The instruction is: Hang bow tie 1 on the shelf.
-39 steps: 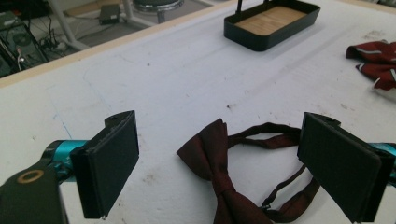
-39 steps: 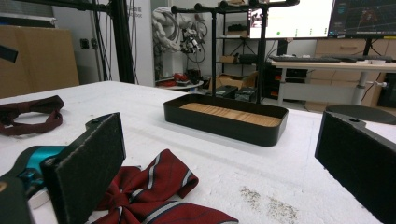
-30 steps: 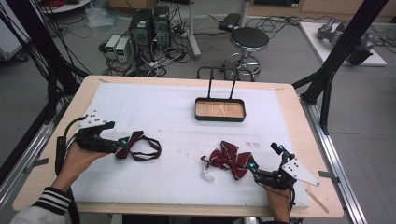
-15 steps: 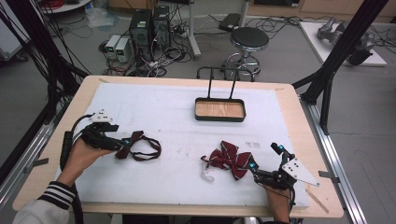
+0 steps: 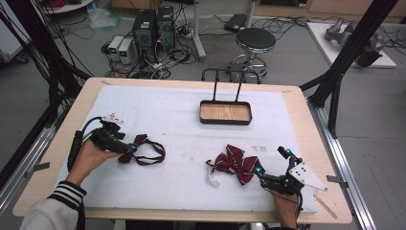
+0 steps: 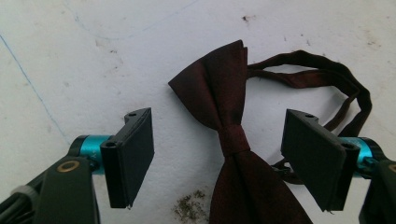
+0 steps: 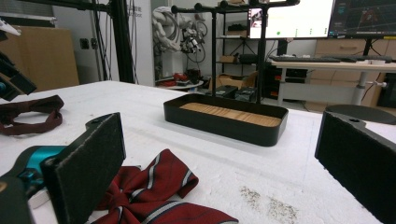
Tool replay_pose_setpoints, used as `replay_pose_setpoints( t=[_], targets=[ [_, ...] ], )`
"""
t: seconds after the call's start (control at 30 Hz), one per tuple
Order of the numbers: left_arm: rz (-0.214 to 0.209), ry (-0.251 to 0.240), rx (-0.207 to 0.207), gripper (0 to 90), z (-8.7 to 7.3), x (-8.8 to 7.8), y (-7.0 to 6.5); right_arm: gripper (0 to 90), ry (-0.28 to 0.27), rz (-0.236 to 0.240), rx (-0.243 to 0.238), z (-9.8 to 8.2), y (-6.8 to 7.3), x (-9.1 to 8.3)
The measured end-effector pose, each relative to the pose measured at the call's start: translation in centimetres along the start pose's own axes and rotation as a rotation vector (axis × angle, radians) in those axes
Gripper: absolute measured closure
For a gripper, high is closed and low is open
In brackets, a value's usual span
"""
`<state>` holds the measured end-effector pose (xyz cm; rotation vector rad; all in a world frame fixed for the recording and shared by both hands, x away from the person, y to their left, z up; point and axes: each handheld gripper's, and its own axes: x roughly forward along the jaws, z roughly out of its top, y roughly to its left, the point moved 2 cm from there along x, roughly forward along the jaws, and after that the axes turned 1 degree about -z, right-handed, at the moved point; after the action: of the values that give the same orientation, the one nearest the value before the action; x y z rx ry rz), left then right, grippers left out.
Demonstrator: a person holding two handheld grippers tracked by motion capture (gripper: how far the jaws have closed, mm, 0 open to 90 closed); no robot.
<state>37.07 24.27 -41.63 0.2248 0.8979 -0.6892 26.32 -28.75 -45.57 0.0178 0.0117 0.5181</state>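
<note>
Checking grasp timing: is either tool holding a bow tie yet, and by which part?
Nothing is held. The left tool straddles the dark bow tie at its knot, jaws just closing but pads apart from it. The right tool is open by the striped bow tie.

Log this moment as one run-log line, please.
left gripper: open, closing around dark bow tie, not pressing | right gripper: open by striped bow tie | tray: empty

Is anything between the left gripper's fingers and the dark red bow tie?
Nothing visible. The left gripper has just been closing, with the dark red bow tie knot between its fingers, which stand apart from it.
</note>
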Motion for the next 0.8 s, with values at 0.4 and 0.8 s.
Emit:
replay_pose_setpoints(
  t=[0.4,0.8],
  targets=[
    [-0.012,0.071,-0.028,30.5,0.2,0.9,-0.2,0.7,0.001,0.0,-0.004,0.0,0.0,0.0],
    [-0.032,0.121,-0.031,40.6,0.5,1.7,-0.5,0.7,0.001,0.0,-0.002,0.0,0.0,0.0]
  ],
)
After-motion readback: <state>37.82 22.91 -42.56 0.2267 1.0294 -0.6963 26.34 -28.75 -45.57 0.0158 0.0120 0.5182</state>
